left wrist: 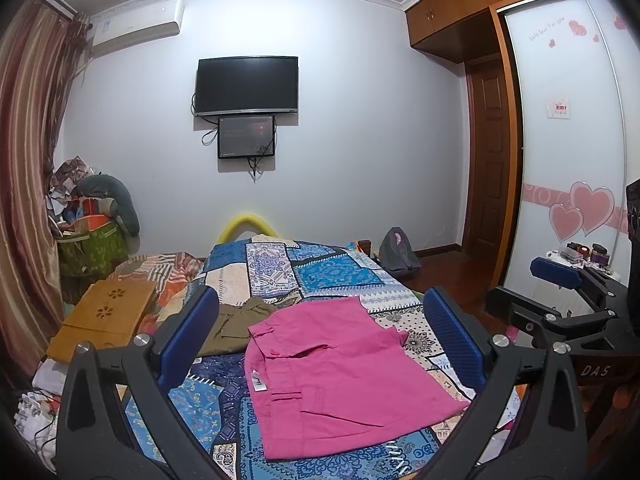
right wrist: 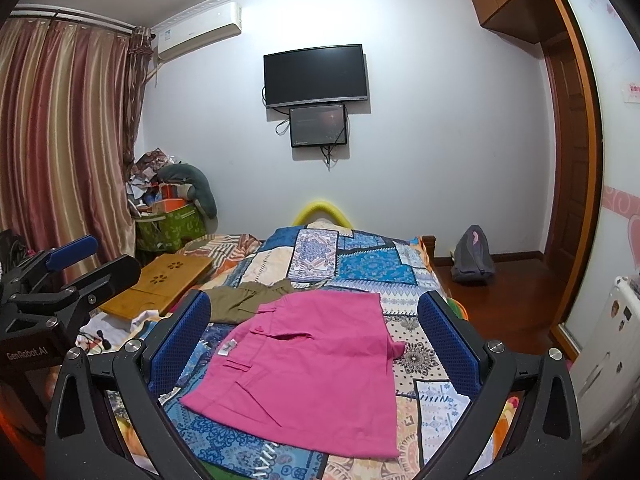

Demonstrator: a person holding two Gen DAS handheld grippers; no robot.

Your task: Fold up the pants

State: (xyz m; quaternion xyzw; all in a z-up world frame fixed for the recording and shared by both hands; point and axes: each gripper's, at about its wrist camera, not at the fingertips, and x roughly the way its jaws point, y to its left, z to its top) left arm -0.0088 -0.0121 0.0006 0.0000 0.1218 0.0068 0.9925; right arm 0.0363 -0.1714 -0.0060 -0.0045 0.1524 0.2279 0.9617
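Note:
Folded pink pants (left wrist: pixel 344 372) (right wrist: pixel 308 368) lie flat on the patchwork bedspread (left wrist: pixel 320 268) (right wrist: pixel 352 264), waistband toward the left with a white label showing. My left gripper (left wrist: pixel 320 340) hovers above them, open, nothing between its blue pads. My right gripper (right wrist: pixel 316 340) is also open and empty, held above the same pants. In the left wrist view the right gripper (left wrist: pixel 560 280) shows at the right edge; in the right wrist view the left gripper (right wrist: pixel 76 256) shows at the left edge.
Olive-green pants (left wrist: pixel 236 324) (right wrist: pixel 244 298) lie crumpled behind the pink pair. A wooden lap tray (left wrist: pixel 104 316) (right wrist: pixel 160 284) rests on the bed's left side. A grey backpack (left wrist: pixel 396 254) (right wrist: pixel 472 256) sits on the floor by the wall. Clutter and curtains fill the left corner.

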